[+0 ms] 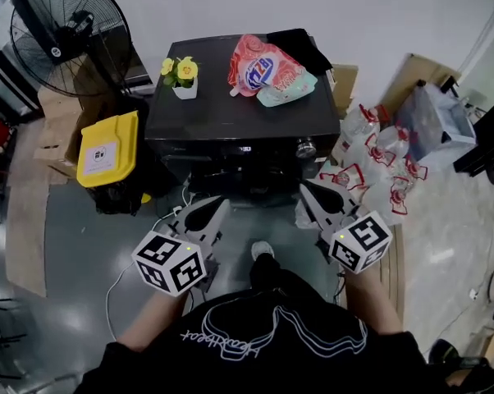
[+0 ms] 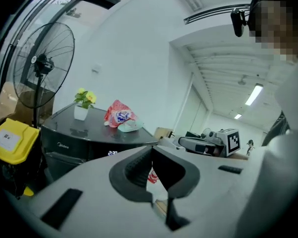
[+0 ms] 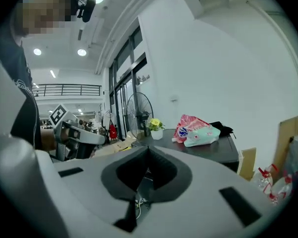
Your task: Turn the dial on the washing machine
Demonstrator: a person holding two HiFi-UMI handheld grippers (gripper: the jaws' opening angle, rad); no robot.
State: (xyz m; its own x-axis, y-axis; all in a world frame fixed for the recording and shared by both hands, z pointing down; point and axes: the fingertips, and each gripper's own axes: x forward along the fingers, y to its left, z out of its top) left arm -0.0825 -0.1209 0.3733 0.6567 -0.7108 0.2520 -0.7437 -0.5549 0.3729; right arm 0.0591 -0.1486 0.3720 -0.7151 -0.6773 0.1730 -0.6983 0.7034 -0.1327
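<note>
The black washing machine (image 1: 222, 113) stands at far centre; a flower pot (image 1: 184, 88) and a detergent pouch (image 1: 262, 66) rest on its top. The left gripper (image 1: 214, 207) and right gripper (image 1: 310, 191) hang near, short of the machine's front, each with its jaws pressed together on nothing. The dial (image 1: 305, 147) sits at the right end of the front panel, closest to the right gripper. The step in hand is probably the approach: spread the right jaws first, straddle the knob squarely, close firmly, then rotate about its axis.

My right gripper (image 3: 148, 148) has its jaws pressed together, empty, facing the washing machine (image 3: 211, 151) that carries a red pouch (image 3: 189, 124).
</note>
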